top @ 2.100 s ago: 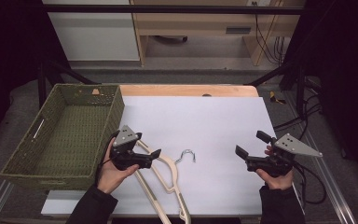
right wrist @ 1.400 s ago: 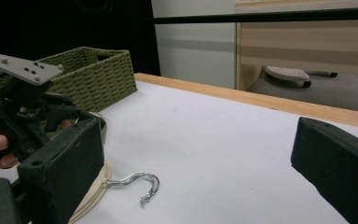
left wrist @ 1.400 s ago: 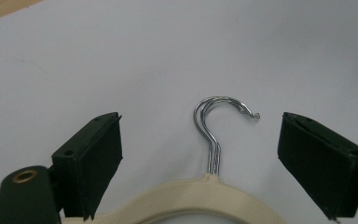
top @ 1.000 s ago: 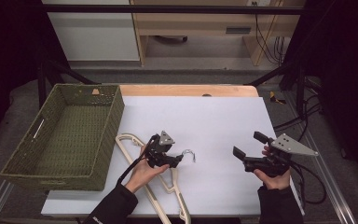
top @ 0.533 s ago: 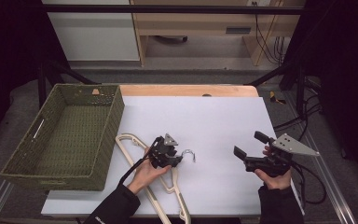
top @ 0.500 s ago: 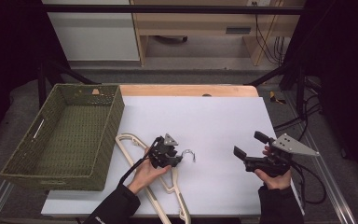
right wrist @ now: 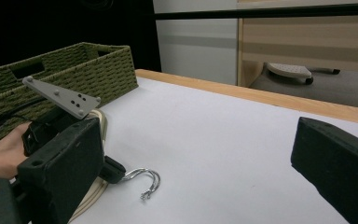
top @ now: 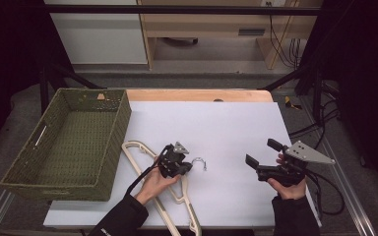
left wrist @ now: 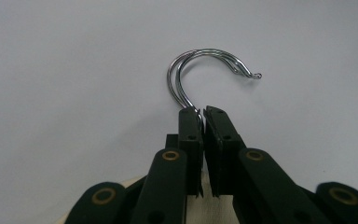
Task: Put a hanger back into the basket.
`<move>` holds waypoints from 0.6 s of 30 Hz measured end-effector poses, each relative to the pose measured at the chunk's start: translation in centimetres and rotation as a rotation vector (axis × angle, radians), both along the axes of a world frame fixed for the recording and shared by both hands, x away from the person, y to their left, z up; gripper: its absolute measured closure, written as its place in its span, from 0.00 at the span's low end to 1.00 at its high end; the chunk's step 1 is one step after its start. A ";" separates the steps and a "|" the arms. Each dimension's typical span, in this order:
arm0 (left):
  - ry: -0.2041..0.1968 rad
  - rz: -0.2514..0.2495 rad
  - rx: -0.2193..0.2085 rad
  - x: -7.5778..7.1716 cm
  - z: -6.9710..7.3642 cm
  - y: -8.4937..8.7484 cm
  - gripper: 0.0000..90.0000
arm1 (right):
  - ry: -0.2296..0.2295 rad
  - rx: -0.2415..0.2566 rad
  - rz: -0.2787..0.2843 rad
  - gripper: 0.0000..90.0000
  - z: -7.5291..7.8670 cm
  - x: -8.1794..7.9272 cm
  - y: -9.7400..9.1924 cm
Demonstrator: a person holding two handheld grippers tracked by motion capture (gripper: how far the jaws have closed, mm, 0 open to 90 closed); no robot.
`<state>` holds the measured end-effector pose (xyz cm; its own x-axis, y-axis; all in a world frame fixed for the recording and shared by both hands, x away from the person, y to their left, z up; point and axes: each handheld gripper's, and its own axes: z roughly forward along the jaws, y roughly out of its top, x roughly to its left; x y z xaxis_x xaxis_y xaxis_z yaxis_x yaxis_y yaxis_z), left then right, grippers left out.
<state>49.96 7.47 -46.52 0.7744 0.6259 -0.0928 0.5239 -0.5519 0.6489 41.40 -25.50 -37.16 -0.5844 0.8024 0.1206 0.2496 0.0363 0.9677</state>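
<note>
1. I am looking first at the wicker basket (top: 69, 142), which is standing at the left end of the counter (top: 226, 128); I am using it as my landmark for everything else.
2. Just right of the basket, the cream hangers (top: 142, 157) are lying flat on the counter, one arm reaching toward the basket's near right corner and the others trailing toward my edge. There seem to be two stacked, since two wire hooks are showing in the left claw view.
3. I am holding my left claw (top: 186, 167) right of the basket, over the hangers' neck. Its jaws have just been closing, and they are now pinching the shank of the chrome hooks (left wrist: 205, 70), pressed nearly together with the thin wire between them.
4. I am judging the hangers as light and stiff, but the polished wire as slippery and round, so it is likely wanting to swivel in my grip. Taking hold low on the shank, where it meets the plastic neck, is giving me the best control; the long arms are likely to swing and catch on the basket's rim.
5. Far right of the basket, well apart from the hangers, I am keeping my right claw (top: 258, 164) wide open and holding nothing, pointing back toward the hooks.
</note>
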 end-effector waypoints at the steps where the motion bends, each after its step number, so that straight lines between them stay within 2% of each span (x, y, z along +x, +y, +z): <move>1: 0.002 0.001 -0.001 0.0 0.0 0.0 0.95 | 0.000 0.000 0.000 0.03 0.0 0.0 0.0; 7: -0.007 0.008 -0.016 -0.1 0.4 0.3 0.96 | 0.003 -0.002 0.003 0.03 0.0 0.0 0.1; 10: -0.016 -0.005 -0.017 -0.2 0.7 0.5 0.97 | 0.003 -0.004 0.005 0.03 -0.1 0.0 0.1; 18: -0.068 -0.022 -0.042 -1.1 2.0 1.0 0.97 | 0.013 -0.004 0.035 0.05 -0.3 0.1 0.6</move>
<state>48.90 8.47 -44.52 0.7934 0.6052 -0.0653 0.4656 -0.5343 0.7055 41.47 -24.92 -37.45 -0.6105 0.7821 0.1249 0.2603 0.0491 0.9643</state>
